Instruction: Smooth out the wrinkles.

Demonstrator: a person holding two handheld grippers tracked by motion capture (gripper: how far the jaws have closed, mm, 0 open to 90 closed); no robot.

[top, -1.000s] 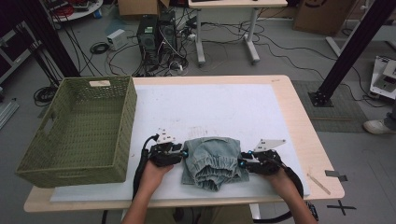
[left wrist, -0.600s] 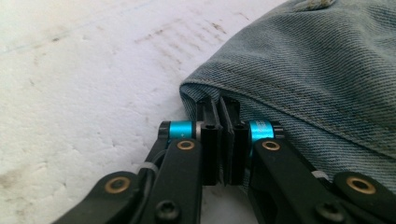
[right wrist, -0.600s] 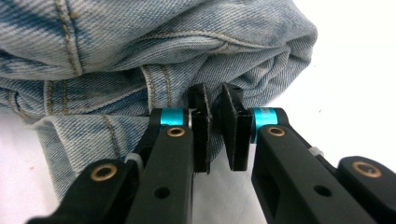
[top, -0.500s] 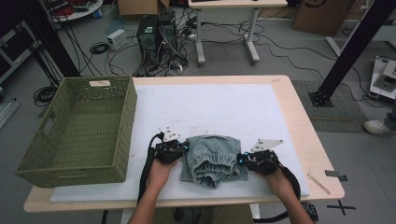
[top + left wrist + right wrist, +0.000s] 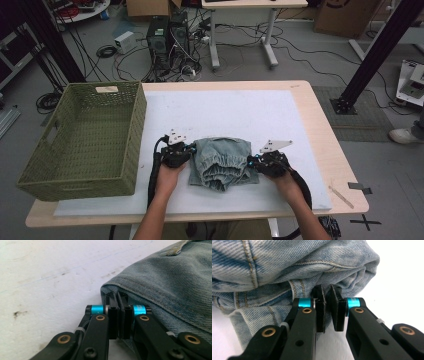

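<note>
A folded pair of light-blue denim jeans [image 5: 220, 162] lies on the white mat near the table's front edge, its gathered waistband facing the person. My left gripper [image 5: 189, 156] is at its left edge, shut on a fold of the denim [image 5: 170, 282], with the pads [image 5: 113, 315] pinching the hem. At the garment's right edge my right gripper [image 5: 250, 162] has just been closing. It stands shut on a bunched fold of the jeans [image 5: 287, 267], with cloth between its pads [image 5: 320, 312]. Both hands rest low on the mat.
A green woven basket [image 5: 80, 187] stands at the left of the table, reaching over its edge. The white mat [image 5: 225, 110] covers most of the wooden tabletop [image 5: 325, 145]. Beyond the table the floor holds computers, cables and desk legs.
The right hand has slid left toward the jeans, and both grippers' jaws have come together on the garment's side edges. The jeans look slightly more bunched between them.
</note>
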